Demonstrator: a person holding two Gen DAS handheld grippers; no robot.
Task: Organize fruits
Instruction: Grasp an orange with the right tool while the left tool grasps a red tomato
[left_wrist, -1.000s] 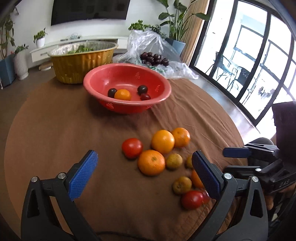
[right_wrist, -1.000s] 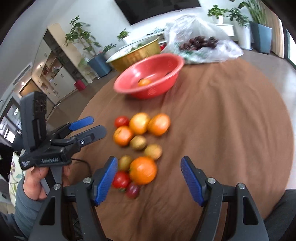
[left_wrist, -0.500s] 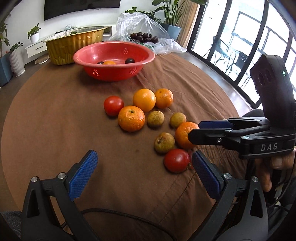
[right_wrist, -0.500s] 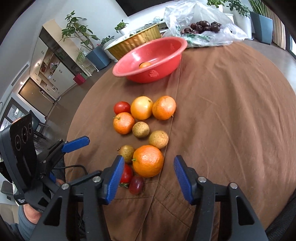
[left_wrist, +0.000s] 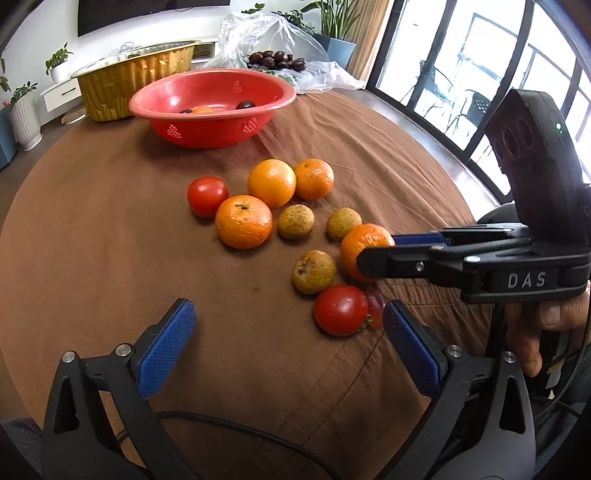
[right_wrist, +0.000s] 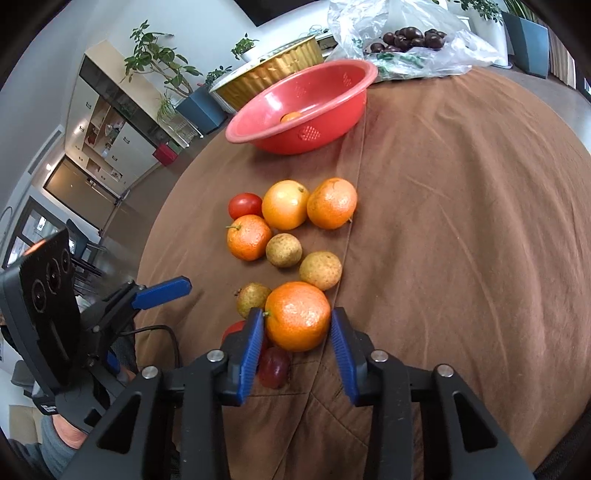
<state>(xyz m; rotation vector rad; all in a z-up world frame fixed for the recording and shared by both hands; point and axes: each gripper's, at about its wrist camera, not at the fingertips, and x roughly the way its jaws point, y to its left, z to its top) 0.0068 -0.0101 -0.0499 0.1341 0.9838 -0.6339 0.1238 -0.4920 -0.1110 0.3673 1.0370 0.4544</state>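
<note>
The right gripper (right_wrist: 297, 334) has its blue pads on either side of the nearest orange (right_wrist: 297, 315), the jaws narrowed to about the fruit's width; whether the pads press on the skin cannot be told. The orange rests on the brown cloth (right_wrist: 461, 221), at the near end of the fruit cluster, well short of the red bowl (right_wrist: 314, 107). Touching or just beside it are a speckled brown fruit (right_wrist: 253, 299), a grape (right_wrist: 273, 365) and a tomato (right_wrist: 234, 328), the last mostly hidden behind the left pad. Between the orange and the bowl lie two more brown fruits, three oranges and a second tomato (right_wrist: 244, 205). The bowl holds a small orange (right_wrist: 290, 117) and some dark fruits (left_wrist: 245, 104). The left gripper (left_wrist: 288, 332) hangs wide open and empty over bare cloth, nearer the camera than the cluster, its right pad (left_wrist: 412, 349) just beside the near tomato. Behind the bowl stand a gold foil pan (left_wrist: 140, 85) and a plastic bag (left_wrist: 273, 37) of dark fruit.
</note>
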